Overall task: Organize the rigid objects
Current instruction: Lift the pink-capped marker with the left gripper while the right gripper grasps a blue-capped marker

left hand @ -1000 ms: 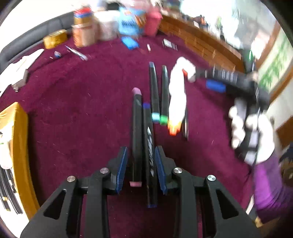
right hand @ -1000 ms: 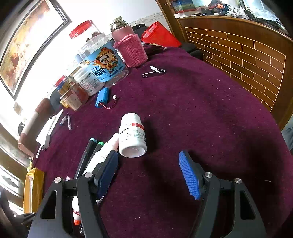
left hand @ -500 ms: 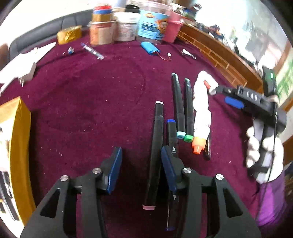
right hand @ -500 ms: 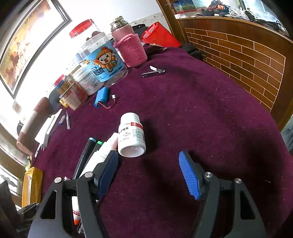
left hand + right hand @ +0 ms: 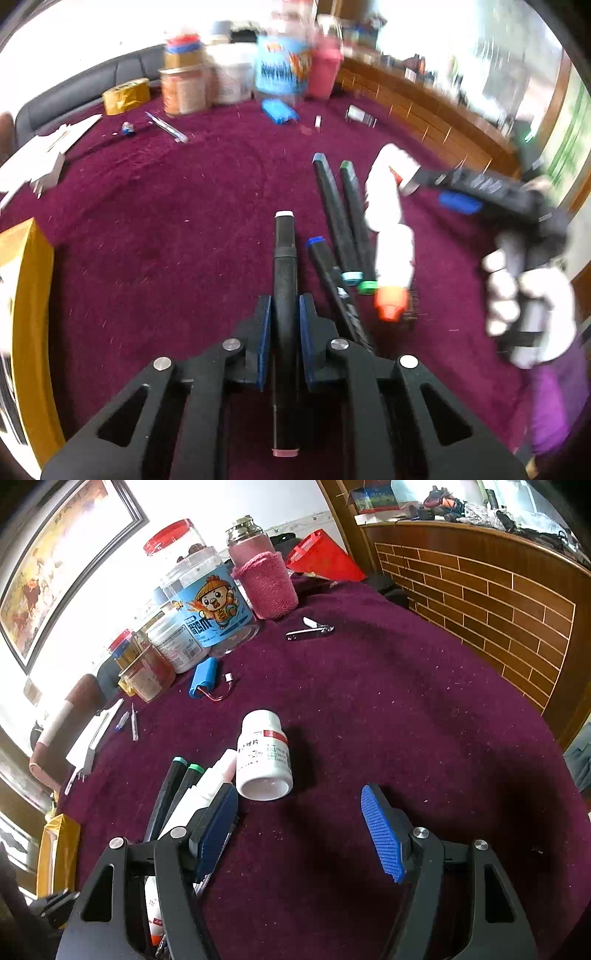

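A black marker with pink end caps (image 5: 284, 251) lies lengthwise between the pads of my left gripper (image 5: 284, 306), whose jaws are closing and press on its barrel. A blue-capped marker (image 5: 325, 258) lies just right of it, outside the jaws. Further right lie a teal-capped marker (image 5: 332, 206), a green-capped marker (image 5: 354, 210) and a white tube with an orange cap (image 5: 391, 243). My right gripper (image 5: 299, 827) stands open above the maroon cloth, nothing between its blue pads. A white pill bottle (image 5: 264, 757) lies on its side just ahead of its left finger. A white-gloved hand (image 5: 528, 306) holds that gripper.
Jars (image 5: 210, 605), a flask in a pink sleeve (image 5: 266, 579), a blue battery pack (image 5: 203, 675) and a nail clipper (image 5: 310, 631) sit at the far side. A gold box (image 5: 26, 314) stands at the left edge. A brick-patterned wooden wall (image 5: 480, 590) bounds the right.
My left gripper's jaws, open half a second ago, have shut on the pink-capped marker, leaving the blue-capped marker outside to the right. The right gripper has kept still.
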Motion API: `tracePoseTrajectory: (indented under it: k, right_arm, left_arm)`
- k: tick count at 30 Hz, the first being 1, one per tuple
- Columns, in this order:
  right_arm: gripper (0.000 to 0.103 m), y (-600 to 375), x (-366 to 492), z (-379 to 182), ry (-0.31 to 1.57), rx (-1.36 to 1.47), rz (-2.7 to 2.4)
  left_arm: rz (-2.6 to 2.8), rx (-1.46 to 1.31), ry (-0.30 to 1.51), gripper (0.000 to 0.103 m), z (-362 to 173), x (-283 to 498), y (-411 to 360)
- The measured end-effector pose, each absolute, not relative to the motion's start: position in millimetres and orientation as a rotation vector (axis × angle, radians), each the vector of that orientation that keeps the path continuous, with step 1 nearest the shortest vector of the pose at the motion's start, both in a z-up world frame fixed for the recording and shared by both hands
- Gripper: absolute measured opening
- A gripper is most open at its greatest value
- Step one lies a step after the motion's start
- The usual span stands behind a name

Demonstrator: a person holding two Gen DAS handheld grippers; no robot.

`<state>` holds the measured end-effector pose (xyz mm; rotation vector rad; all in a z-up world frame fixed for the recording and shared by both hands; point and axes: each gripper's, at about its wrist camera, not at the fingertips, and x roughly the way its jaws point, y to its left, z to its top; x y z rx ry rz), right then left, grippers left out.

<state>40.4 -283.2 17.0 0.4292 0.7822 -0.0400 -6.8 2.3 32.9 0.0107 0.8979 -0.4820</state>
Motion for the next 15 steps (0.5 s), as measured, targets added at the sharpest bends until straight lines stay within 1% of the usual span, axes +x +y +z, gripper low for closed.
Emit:
tracePoseTrajectory:
  k: [6,11,12,15]
  right_arm:
    - [0.064,-280.9,36.9,22.8,0.740,0.404,-0.046]
    - [0.064,-257.4,8.0,51.0,0.694,0.338,-0.010]
    - [0.064,-246.1,-3.1,57.4,0.694,0.327,0.035]
    - [0.064,-197.0,-31.2,65.4,0.770,0.237,0.195]
  left_arm:
    - [-0.508,-0.198,0.749,0.012,71.0,-50.8,63.5]
    - [-0.500,-0.276,0.682,0.012,91.0,-77.3,108.2]
    - [-0.496,-0.287,0.671,0.012,93.9,-82.2,117.6]
    - [-0.478,-0.310,0.640,0.012,98.3,-92.0,137.4]
